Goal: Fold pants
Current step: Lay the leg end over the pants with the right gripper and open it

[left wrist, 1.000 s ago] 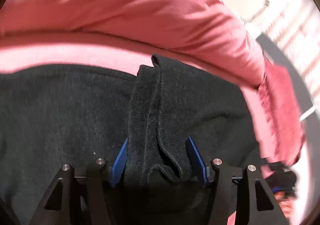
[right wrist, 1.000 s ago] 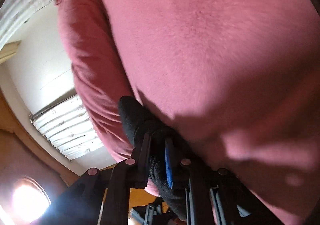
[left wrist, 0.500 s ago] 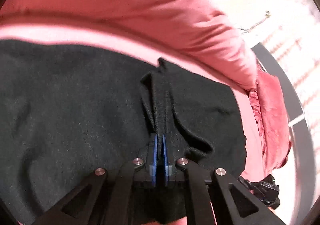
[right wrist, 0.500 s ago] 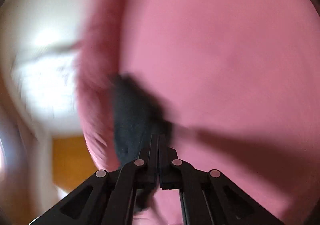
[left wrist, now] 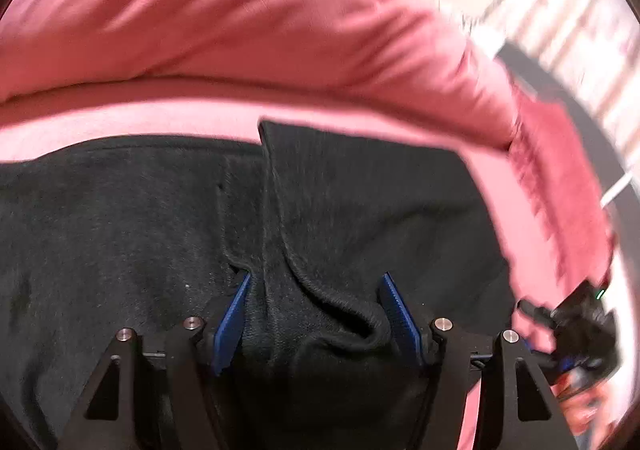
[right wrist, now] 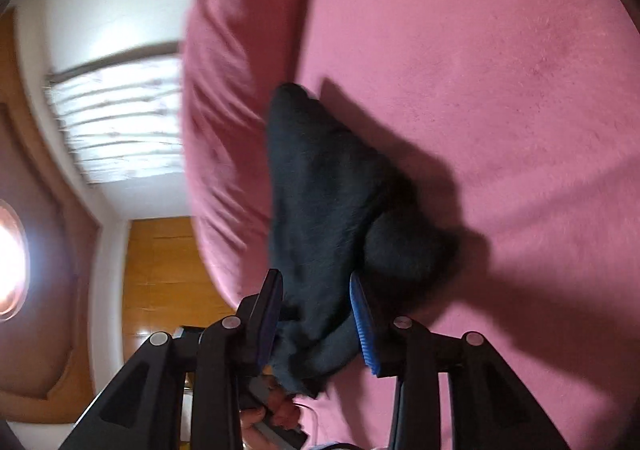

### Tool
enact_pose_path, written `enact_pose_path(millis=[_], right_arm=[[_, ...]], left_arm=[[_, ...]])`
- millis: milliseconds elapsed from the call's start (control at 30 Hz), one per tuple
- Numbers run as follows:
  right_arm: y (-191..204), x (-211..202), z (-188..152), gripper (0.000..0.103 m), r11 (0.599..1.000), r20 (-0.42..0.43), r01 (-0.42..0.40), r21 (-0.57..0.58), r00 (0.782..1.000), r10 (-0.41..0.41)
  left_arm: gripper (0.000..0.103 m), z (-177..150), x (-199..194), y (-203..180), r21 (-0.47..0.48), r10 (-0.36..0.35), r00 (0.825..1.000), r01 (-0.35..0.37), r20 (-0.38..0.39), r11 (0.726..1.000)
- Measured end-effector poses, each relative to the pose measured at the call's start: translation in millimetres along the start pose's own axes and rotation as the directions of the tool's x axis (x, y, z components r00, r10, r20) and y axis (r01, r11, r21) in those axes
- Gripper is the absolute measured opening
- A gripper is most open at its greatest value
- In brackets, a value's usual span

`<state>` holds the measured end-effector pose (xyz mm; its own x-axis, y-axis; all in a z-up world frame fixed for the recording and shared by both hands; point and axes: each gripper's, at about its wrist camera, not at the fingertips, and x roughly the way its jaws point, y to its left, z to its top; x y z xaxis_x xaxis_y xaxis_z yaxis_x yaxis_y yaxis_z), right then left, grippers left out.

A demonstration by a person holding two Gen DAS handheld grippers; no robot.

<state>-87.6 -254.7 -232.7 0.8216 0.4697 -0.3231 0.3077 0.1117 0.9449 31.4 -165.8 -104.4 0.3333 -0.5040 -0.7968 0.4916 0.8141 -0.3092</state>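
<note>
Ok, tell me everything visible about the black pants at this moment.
The black pants look like soft, fuzzy fleece with a stitched hem edge. They lie spread on the pink bed cover, bunched into a raised ridge between the open fingers of the left gripper. In the right wrist view another bunched end sits between the parted fingers of the right gripper, casting a shadow on the cover.

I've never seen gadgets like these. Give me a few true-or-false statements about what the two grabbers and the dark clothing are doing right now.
1. The pants are black. True.
2. They lie on a green surface. False: the bedding is pink.
3. The left gripper is clamped shut. False: its jaws stand apart, with a bunched fold of the pants between them.
4. The right gripper has black cloth between its open jaws. True.
5. A pink pillow lies beyond the pants. True.
</note>
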Motion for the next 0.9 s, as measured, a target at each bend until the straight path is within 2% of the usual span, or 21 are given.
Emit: enact_pose_path(millis=[33,67,133,167,200,267,300,333,367,400,433,500,533,600,633,667,700,767,800,867,900], right_arm=[[-4.2,1.9,2.0,0.037,0.999,-0.004,0.022,0.034,1.0,-0.022],[-11.3,-3.6,-2.5,0.037,0.998,-0.01,0.011,0.06,1.0,-0.011],[-17.1,-7.7,0.5,0.03,0.996,0.032,-0.003,0.088,0.999,0.0],[-20.6,-13.3,3.0,0.013,0.995,0.099,0.004,0.101,0.995,-0.014],[-22.6,-18.1,7.6,0.006,0.996,0.166,0.0,0.088,0.986,-0.014],[-7.5,-20.7,10.3,0.006,0.994,0.195,0.102,-0.049,0.976,-0.091],[16.1,-23.2,2.8,0.006,0.958,0.218,0.19,-0.217,0.966,-0.142],[33.5,-24.4,-3.8,0.006,0.913,0.238,0.247,-0.325,0.956,-0.174],[54.6,-26.1,-16.4,0.005,0.843,0.255,0.305,-0.443,0.944,-0.208],[69.7,-30.8,-29.2,0.005,0.791,0.259,0.331,-0.514,0.939,-0.225],[77.1,-39.1,-38.9,0.005,0.785,0.236,0.314,-0.533,0.947,-0.218],[77.8,-54.9,-53.1,0.005,0.801,0.197,0.284,-0.528,0.958,-0.21],[69.9,-63.5,-59.4,0.005,0.789,0.194,0.301,-0.536,0.953,-0.232],[50.1,-48.4,-62.1,0.005,0.79,0.179,0.364,-0.493,0.931,-0.317],[30.9,-34.0,-56.6,0.005,0.814,0.149,0.391,-0.43,0.92,-0.363],[6.5,-35.5,-52.4,0.005,0.874,0.112,0.353,-0.334,0.935,-0.336],[-11.1,-39.6,-48.5,0.006,0.937,0.096,0.256,-0.238,0.966,-0.24],[-7.6,-44.4,-48.2,0.006,0.94,0.108,0.229,-0.254,0.972,-0.208],[-4.2,-44.0,-48.7,0.007,0.934,0.111,0.237,-0.268,0.97,-0.214],[-3.1,-50.6,-50.7,0.008,0.93,0.112,0.226,-0.29,0.973,-0.201],[2.7,-54.2,-50.5,0.01,0.933,0.119,0.187,-0.307,0.98,-0.157]], left_arm=[[0.046,-0.9,1.8,-3.0,0.033,0.041,0.999,-0.041,-0.002,0.999],[0.042,-1.3,3.6,-5.7,0.065,0.086,0.996,-0.086,0.006,0.994],[0.026,-2.0,0.3,-4.0,0.051,0.088,0.996,-0.088,0.017,0.995],[0.022,-1.0,-3.9,-1.7,0.028,0.092,0.996,-0.093,0.02,0.995],[0.016,0.0,-8.0,0.2,0.01,0.082,0.996,-0.083,0.019,0.997],[0.013,0.4,-21.8,4.7,-0.009,0.043,0.999,-0.043,0.032,0.999],[0.012,-0.6,-30.8,7.4,-0.015,0.021,0.999,-0.021,0.041,1.0],[0.012,-2.9,-39.3,10.3,-0.027,-0.003,0.999,0.004,0.048,1.0],[0.012,-5.7,-44.9,12.8,-0.038,-0.018,0.998,0.02,0.052,0.999],[0.012,-10.2,-51.7,16.0,-0.056,-0.035,0.998,0.039,0.056,0.998],[0.012,-16.1,-58.2,20.1,-0.068,-0.048,0.997,0.053,0.062,0.996],[0.012,-31.9,-63.4,26.9,-0.079,-0.06,0.996,0.066,0.069,0.995],[0.012,-40.9,-60.9,28.9,-0.077,-0.057,0.996,0.062,0.067,0.995],[0.012,-54.6,-50.8,32.0,-0.079,-0.056,0.997,0.06,0.058,0.995],[0.012,-63.7,-52.2,31.2,-0.076,-0.054,0.996,0.058,0.066,0.995],[0.012,-65.0,-57.7,29.5,-0.059,-0.057,0.993,0.064,0.099,0.996],[0.012,-66.3,-62.2,28.1,-0.044,-0.058,0.992,0.063,0.109,0.997],[0.012,-62.0,-63.5,25.0,-0.041,-0.074,0.99,0.079,0.119,0.996],[0.012,-60.7,-66.8,28.7,-0.069,-0.113,0.986,0.122,0.124,0.99],[0.013,-52.6,-74.1,35.5,-0.129,-0.221,0.96,0.244,0.17,0.961],[0.016,-48.8,-74.2,37.1,-0.136,-0.232,0.957,0.256,0.173,0.957]])
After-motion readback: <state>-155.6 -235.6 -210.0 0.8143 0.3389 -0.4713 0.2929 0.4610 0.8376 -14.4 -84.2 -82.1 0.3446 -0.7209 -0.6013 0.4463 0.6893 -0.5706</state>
